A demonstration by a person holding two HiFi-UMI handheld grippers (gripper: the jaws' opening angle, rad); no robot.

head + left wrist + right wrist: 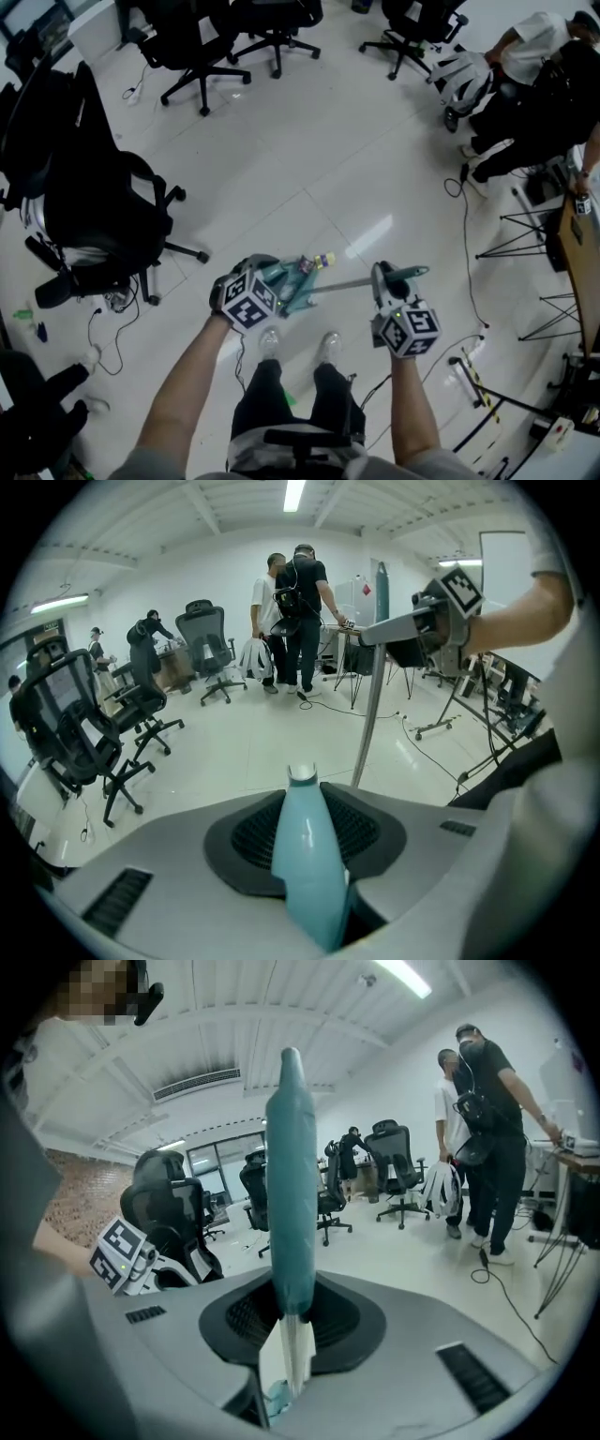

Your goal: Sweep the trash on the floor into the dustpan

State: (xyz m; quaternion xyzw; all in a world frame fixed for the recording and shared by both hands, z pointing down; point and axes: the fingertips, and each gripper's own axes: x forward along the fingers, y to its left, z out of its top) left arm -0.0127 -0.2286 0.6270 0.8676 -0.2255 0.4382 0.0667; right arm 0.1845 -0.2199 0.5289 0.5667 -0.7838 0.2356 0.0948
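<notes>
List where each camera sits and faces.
Head view: on the person's head, facing steeply down at the floor; forearms, legs, left tool, right tool show.
Left gripper view: on the left tool, along the dustpan handle across the room; right forearm shows.
Right gripper view: on the right tool, along the broom handle; left arm shows.
Both gripper views share the two standing people.

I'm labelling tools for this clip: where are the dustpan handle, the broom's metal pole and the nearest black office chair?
dustpan handle (307, 855): left gripper view, middle of the pale teal handle.
metal pole (342, 284): head view, midway along the shaft.
black office chair (98, 211): head view, its backrest.
</notes>
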